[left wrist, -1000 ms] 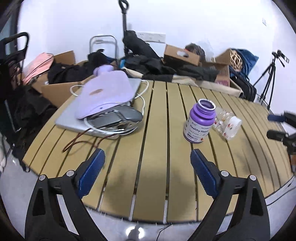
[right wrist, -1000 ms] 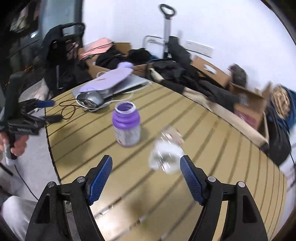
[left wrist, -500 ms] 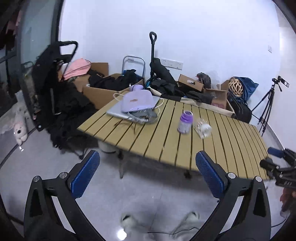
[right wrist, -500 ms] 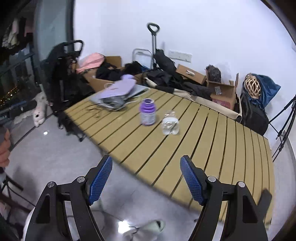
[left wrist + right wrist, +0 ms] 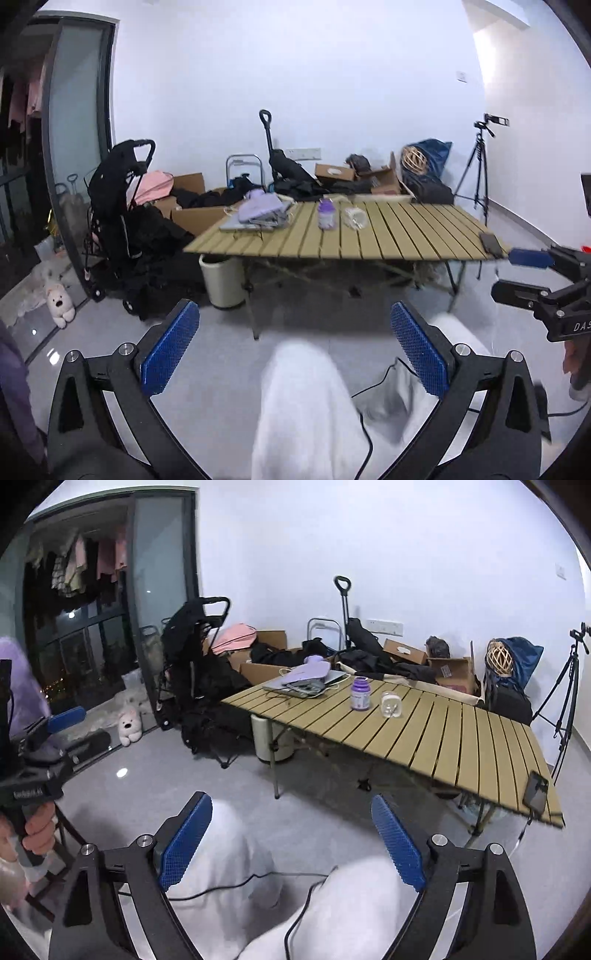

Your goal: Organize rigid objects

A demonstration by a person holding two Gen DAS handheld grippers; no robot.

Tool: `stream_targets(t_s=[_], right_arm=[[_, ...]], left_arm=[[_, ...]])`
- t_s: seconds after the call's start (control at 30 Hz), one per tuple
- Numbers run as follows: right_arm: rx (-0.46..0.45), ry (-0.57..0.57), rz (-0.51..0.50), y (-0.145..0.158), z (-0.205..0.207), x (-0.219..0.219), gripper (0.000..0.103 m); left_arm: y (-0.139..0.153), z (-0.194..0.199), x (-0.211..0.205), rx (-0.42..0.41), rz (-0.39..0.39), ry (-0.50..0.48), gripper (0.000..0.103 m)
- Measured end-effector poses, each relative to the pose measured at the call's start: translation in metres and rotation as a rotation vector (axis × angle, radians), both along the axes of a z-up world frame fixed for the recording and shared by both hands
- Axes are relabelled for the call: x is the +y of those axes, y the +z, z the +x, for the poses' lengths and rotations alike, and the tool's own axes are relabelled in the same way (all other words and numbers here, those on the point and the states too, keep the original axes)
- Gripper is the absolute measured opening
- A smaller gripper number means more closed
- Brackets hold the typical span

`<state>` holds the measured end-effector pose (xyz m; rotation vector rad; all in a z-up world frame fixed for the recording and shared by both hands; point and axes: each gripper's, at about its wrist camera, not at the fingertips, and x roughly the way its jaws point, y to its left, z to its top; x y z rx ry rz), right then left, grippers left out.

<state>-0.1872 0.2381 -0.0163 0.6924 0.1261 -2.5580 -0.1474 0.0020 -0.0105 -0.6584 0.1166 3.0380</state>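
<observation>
Both grippers hang well short of the table (image 5: 388, 236), out over grey floor, with the person's white-clad legs (image 5: 306, 406) directly beneath them. The left gripper (image 5: 295, 347) has its blue pads spread wide with nothing between them; the right gripper (image 5: 295, 838) is likewise spread and holds nothing.

Ahead of the left gripper, the table's near edge runs straight across, with bare floor between that edge and the fingertips. The purple bottle (image 5: 327, 215) stands upright far ahead, slightly right of the gripper's centre line, toward the table's far edge. Just to its right lies the clear jar (image 5: 354, 217) on its side, near the bottle; whether they touch cannot be told. Further left on the slats sits a laptop (image 5: 240, 225) with a lilac pouch (image 5: 258, 206) on top, close to the left end. A phone (image 5: 491, 242) lies at the near right corner, almost at the edge. A white bin (image 5: 221, 284) stands under the left end.

From the right gripper the table stretches ahead and to the right, its near corner well to the right. The slats between bottle (image 5: 360, 693) and that corner are bare apart from the phone (image 5: 535, 792). A black stroller (image 5: 192, 664) stands ahead to the left, beside the glass door.
</observation>
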Motion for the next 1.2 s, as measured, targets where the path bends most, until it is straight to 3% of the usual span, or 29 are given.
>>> stream_targets(t_s=[0.07, 0.23, 0.37, 0.43, 0.5, 0.63, 0.83, 1.2], right_arm=[[0.035, -0.016, 0.013, -0.004, 0.031, -0.001, 0.092], [0.19, -0.024, 0.018, -0.011, 0.11, -0.007, 0.092], [0.187, -0.013, -0.113, -0.014, 0.14, -0.015, 0.092], [0.18, 0.025, -0.079, -0.016, 0.148, -0.024, 0.092], [0.197, 0.008, -0.031, -0.018, 0.151, -0.032, 0.092], [0.15, -0.004, -0.107, -0.022, 0.141, -0.03, 0.092], [0.093, -0.026, -0.134, -0.029, 0.132, -0.02, 0.092], [0.111, -0.023, -0.143, -0.026, 0.135, -0.017, 0.092]], left_arm=[[-0.005, 0.025, -0.004, 0.001, 0.001, -0.002, 0.103], [-0.011, 0.083, -0.022, 0.119, 0.034, 0.129, 0.103], [-0.004, 0.105, -0.024, 0.174, 0.049, 0.147, 0.103], [-0.004, 0.111, -0.019, 0.177, 0.056, 0.097, 0.103], [-0.009, 0.116, -0.014, 0.162, 0.051, 0.084, 0.103], [-0.015, 0.113, -0.014, 0.11, 0.089, 0.092, 0.103], [-0.013, 0.121, -0.017, 0.135, 0.104, 0.106, 0.103], [-0.016, 0.123, -0.014, 0.128, 0.095, 0.104, 0.103]])
